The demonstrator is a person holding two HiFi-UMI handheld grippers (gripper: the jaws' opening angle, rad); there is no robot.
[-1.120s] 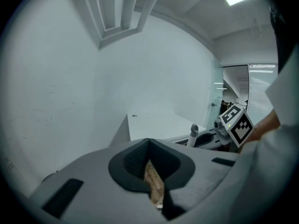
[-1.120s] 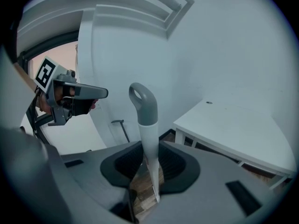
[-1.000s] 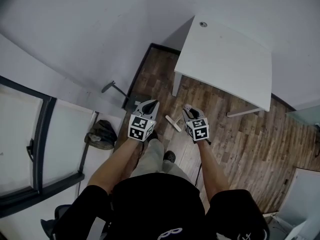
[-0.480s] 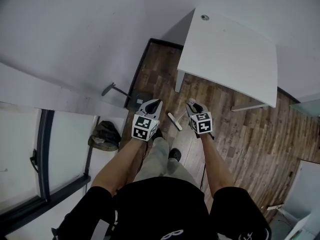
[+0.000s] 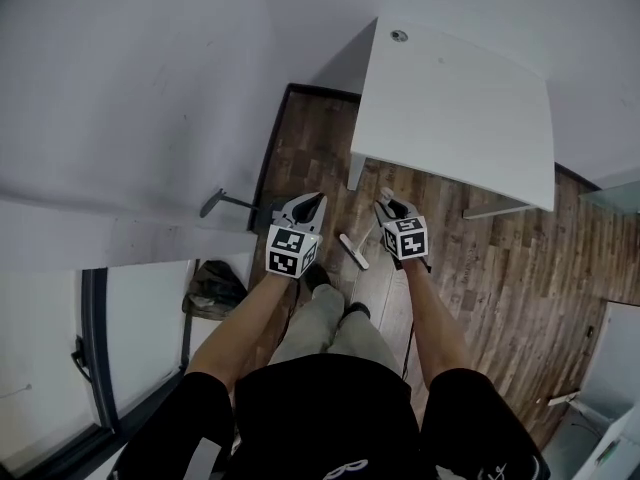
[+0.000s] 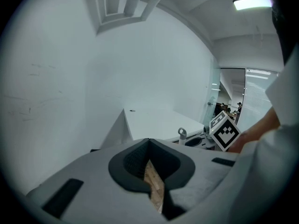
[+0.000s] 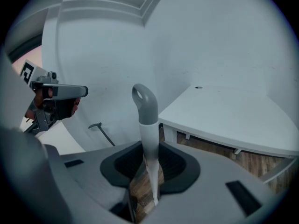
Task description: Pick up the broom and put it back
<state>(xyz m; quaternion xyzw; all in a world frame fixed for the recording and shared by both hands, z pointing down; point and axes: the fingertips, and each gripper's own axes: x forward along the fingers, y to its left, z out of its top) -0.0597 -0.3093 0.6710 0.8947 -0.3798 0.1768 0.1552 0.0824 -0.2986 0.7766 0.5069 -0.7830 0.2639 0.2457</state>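
one white table on wood flr by wall, broom gripped.

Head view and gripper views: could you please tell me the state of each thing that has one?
Broom: held by its handle, roughly upright.
Right gripper: jaws shut on the Broom.
Left gripper: jaws shut, nothing between them.
Dark long-handled tool: leaning against the wall.

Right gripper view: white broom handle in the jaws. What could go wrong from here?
1. Only the right gripper pinches the white broom handle with grey loop end, near its top. The left gripper is shut and empty, so the broom could swing or slip.
2. The white desk's leg stands close and might get knocked.
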